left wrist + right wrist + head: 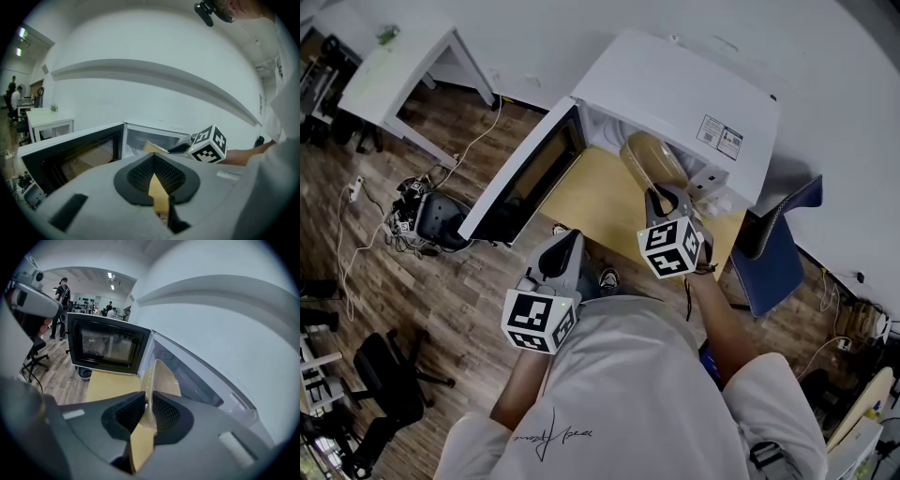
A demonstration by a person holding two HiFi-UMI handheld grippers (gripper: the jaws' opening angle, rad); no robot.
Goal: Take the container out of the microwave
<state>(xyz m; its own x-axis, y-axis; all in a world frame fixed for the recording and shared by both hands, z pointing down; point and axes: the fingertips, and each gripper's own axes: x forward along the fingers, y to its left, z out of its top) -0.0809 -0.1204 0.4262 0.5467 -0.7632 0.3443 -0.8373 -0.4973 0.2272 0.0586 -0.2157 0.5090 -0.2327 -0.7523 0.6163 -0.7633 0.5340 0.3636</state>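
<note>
The white microwave (pixel 675 94) stands on a tan table (pixel 591 197) with its door (pixel 525 178) swung open to the left. A beige container (pixel 652 159) is at the microwave's mouth, above the table edge. My right gripper (pixel 664 199) is shut on the container's rim; in the right gripper view the rim (pixel 157 376) runs edge-on between the black pads (pixel 166 411). My left gripper (pixel 562 255) hangs lower left, in front of the door, shut with nothing in it. Its view shows the container (pixel 152 147), the right gripper's marker cube (pixel 208 143) and the door (pixel 70 154).
A blue chair (pixel 773 253) stands right of the table. A white desk (pixel 394 70) is at the far left, with cables (pixel 412 202) and a black office chair (pixel 384 384) on the wooden floor. People stand far off in the room (pixel 61 289).
</note>
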